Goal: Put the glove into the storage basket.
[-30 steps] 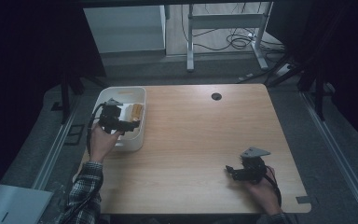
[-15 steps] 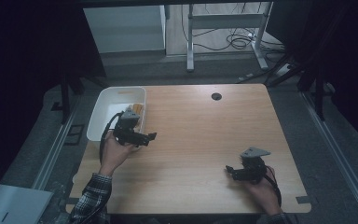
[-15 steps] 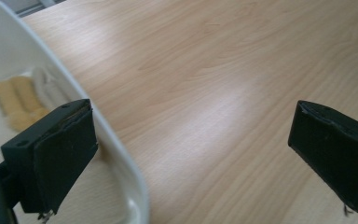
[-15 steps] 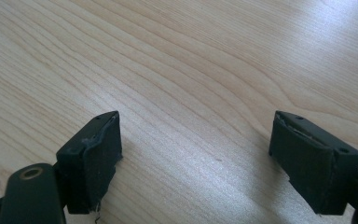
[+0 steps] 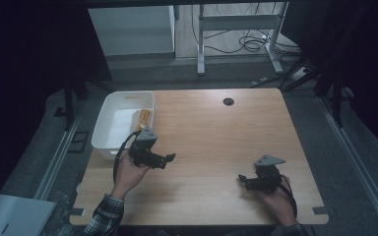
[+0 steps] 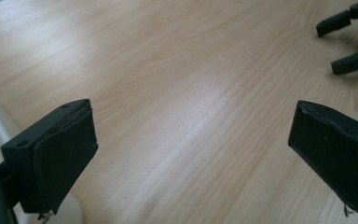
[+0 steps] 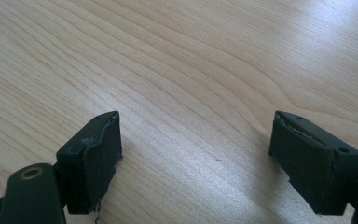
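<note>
Two grippers hang over one broad wooden surface [image 5: 216, 142], both with jaws spread wide and nothing between them. At the upper left of the high view a white bin [image 5: 109, 129] sits at the surface's edge, and inside it, against its right wall, lies a yellowish-orange item [image 5: 144, 118], too small to identify. Judging by its size it should be light; whether it is soft or stiff I cannot tell, so a gentle pinch across its narrow middle seems safest. The bin's smooth plastic wall could crowd a jaw on that side. The left gripper [image 5: 163, 159] sits just below and right of the bin; a second ago it was over the bin at the item, and it has since swung out over bare wood. The right gripper [image 5: 242, 180], lower right, has not moved.
</note>
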Demonstrator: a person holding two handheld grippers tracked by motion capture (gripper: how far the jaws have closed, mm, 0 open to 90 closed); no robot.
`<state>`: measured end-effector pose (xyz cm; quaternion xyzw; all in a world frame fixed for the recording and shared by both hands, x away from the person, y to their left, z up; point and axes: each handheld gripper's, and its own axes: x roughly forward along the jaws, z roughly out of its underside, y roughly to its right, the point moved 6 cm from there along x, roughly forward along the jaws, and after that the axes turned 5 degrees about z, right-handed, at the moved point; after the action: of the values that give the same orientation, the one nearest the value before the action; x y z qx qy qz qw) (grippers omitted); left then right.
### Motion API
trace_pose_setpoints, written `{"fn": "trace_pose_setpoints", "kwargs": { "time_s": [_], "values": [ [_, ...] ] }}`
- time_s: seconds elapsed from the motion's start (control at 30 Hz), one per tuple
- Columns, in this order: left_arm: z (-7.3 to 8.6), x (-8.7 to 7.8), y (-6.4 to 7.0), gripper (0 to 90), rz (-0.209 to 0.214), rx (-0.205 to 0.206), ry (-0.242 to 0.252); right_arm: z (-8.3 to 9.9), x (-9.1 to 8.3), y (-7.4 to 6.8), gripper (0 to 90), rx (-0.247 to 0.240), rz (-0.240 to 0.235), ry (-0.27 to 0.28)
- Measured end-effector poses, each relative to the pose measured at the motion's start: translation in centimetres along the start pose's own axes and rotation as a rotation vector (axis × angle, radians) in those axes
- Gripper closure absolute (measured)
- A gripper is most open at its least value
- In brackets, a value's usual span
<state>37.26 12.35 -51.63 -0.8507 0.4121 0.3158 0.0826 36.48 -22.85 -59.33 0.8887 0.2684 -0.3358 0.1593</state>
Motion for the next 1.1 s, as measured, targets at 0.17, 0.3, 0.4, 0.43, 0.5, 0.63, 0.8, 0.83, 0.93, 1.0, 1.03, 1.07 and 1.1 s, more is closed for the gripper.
{"fn": "trace_pose_setpoints", "kwargs": {
  "time_s": [0.17,0.3,0.4,0.43,0.5,0.63,0.8,0.83,0.93,1.0,1.03,1.07,1.1],
  "values": [
    [1.2,0.8,1.0,1.3,0.016,0.018,0.001,0.0,0.0,0.0,17.2,-0.001,0.0,0.0],
    [2.4,1.5,1.7,1.3,0.031,0.025,0.001,0.0,0.0,0.0,17.2,-0.001,0.0,0.0],
    [3.4,2.1,2.0,1.1,0.039,0.027,-0.006,0.0,0.0,0.0,17.2,0.001,0.0,-0.001],
    [3.6,2.3,2.1,1.1,0.042,0.027,-0.006,0.0,0.0,0.0,17.2,-0.001,0.0,0.0],
    [4.1,2.6,2.3,1.0,0.047,0.028,-0.007,0.0,0.0,0.0,17.2,-0.001,-0.001,0.0],
    [5.2,3.2,2.5,0.7,0.051,0.041,-0.021,0.0,0.0,0.0,17.2,-0.001,-0.001,0.0],
    [6.8,4.2,2.5,0.3,0.055,0.031,-0.062,0.0,0.0,0.0,17.2,0.002,-0.001,-0.002],
    [7.1,4.4,2.5,0.3,0.051,0.029,-0.07,0.0,0.0,0.0,17.2,0.002,-0.001,-0.002],
    [7.9,4.8,2.4,0.0,0.041,0.033,-0.098,0.0,0.0,0.0,17.2,0.001,0.0,-0.001],
    [8.2,4.9,2.4,0.0,0.035,0.033,-0.11,0.0,0.0,0.0,17.2,0.001,0.0,-0.001],
    [8.4,5.0,2.3,0.0,0.034,0.03,-0.114,0.0,0.0,0.0,17.2,-0.001,-0.001,0.0],
    [8.5,5.0,2.3,0.0,0.032,0.028,-0.12,0.0,0.0,0.0,17.2,-0.001,-0.001,0.0],
    [8.5,5.1,2.3,0.0,0.026,0.027,-0.128,0.0,0.0,0.0,17.2,-0.001,-0.001,0.0]
  ]
}}
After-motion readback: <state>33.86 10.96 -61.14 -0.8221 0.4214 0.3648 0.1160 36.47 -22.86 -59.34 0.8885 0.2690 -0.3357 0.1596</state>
